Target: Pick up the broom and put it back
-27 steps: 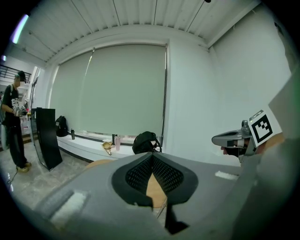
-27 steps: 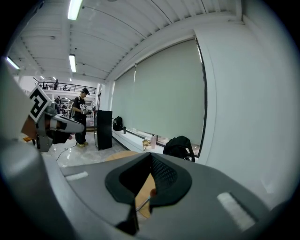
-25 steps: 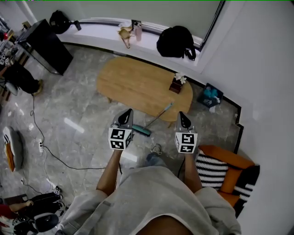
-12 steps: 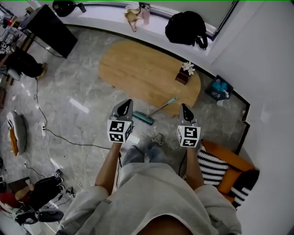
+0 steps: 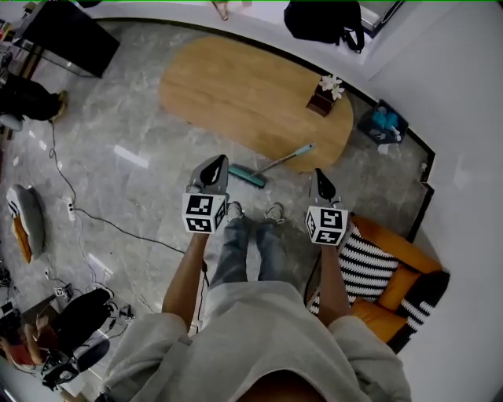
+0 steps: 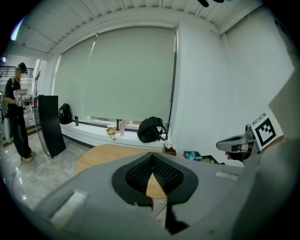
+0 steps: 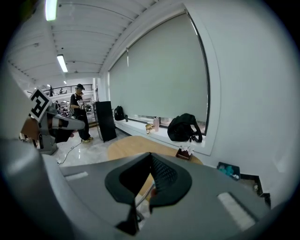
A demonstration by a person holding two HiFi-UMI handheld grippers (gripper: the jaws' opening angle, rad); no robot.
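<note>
Grey marble floor [image 5: 134, 196] underfoot, and the left gripper [image 5: 214, 163] and right gripper [image 5: 322, 177] hang side by side out front, both with jaws pressed together on nothing. Just beyond them the broom [image 5: 275, 163] lies on the floor by the near edge of the oval wooden table [image 5: 236, 86], handle slanting toward its right end. A black backpack [image 5: 322, 20] sits on the far window ledge.

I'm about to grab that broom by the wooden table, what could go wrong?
Both the left gripper and right gripper are shut; reaching that way could knock the thin broom handle. Its end seems to lean on the table edge, so a nudge might send it sliding. A cable trails across the floor on your left: possible trip.
</note>
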